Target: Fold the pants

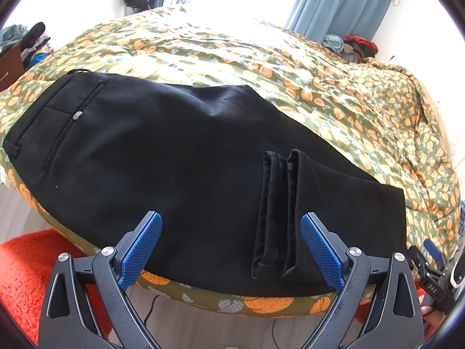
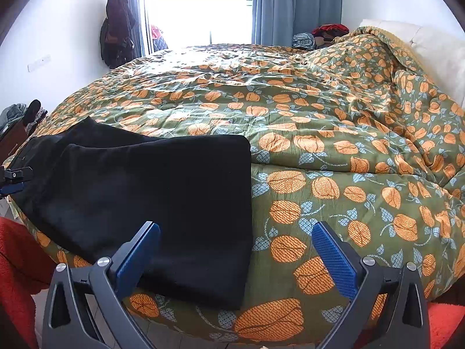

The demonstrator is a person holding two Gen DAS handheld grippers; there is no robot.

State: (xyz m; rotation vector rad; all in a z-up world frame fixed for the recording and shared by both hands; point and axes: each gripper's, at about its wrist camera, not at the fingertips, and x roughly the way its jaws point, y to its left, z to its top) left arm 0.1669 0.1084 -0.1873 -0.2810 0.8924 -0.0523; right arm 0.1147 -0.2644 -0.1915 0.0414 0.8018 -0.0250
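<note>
At the far left of the left wrist view the waistband end of the black pants point(image 1: 162, 151) lies flat on the flowered bedspread point(image 1: 334, 93), close to the near edge of the bed, with a back pocket and its small grey button point(image 1: 77, 114) facing up. Moving right, the leg hems point(image 1: 279, 212) rest on top of the garment, laid back over the thigh area, so the legs look already stacked and folded once toward the waist. The left gripper point(image 1: 231, 250) hovers just in front of the near edge, its blue fingers spread wide and holding nothing.

Further right, in the right wrist view, the folded end of the pants point(image 2: 174, 192) forms a straight, neat edge on the bedspread point(image 2: 334, 133). The right gripper point(image 2: 235, 257) is also spread and empty, with its left finger over the cloth and its right finger over bare bedspread.

Judging by this, one fold is done; the hems fall short of the waistband, so at least one more fold seems left to make a compact bundle.
</note>
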